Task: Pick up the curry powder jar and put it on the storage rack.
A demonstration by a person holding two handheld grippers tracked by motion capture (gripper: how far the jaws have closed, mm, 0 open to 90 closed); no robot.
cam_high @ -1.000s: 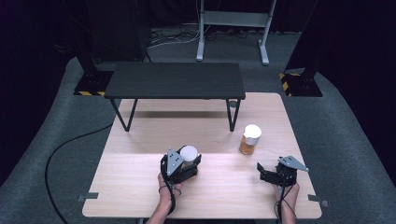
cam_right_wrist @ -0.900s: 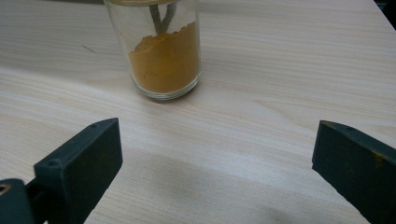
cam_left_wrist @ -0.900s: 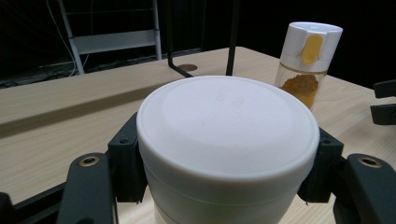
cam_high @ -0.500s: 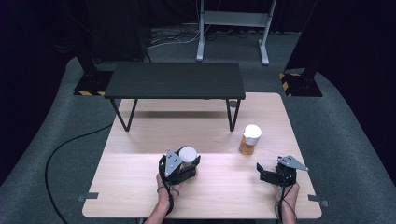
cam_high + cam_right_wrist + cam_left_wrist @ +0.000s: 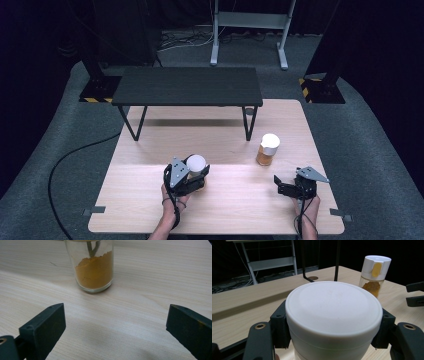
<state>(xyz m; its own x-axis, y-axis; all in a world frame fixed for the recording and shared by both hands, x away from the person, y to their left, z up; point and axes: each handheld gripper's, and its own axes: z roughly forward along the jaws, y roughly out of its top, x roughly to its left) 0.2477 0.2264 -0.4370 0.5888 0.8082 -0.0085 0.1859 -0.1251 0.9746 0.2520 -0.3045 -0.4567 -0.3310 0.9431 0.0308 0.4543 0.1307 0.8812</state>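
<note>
The left gripper (image 5: 192, 175) clamps a white round-lidded plastic container (image 5: 196, 164), its two black jaws pressed against opposite sides of the body just under the lid. In the left gripper view that container (image 5: 333, 315) sits squarely between the jaws, upright, with its flat lid facing the camera. It stands near the front of the light wooden table (image 5: 150, 210), left of centre, in front of the low black bench (image 5: 187, 86) that stands on the table's far half.

The right gripper (image 5: 286, 186) hovers at the front right with its jaws spread wide and nothing between them. A clear glass spice jar with orange powder and a white cap (image 5: 268, 149) stands upright on the table beyond it, well apart from the jaws; in the right gripper view the jar (image 5: 93, 267) lies ahead, between the lines of the two jaws but short of them.

Compared with a second ago, the left gripper and its container have shifted slightly to the left and toward the person, while the right gripper and the spice jar have kept their places.
</note>
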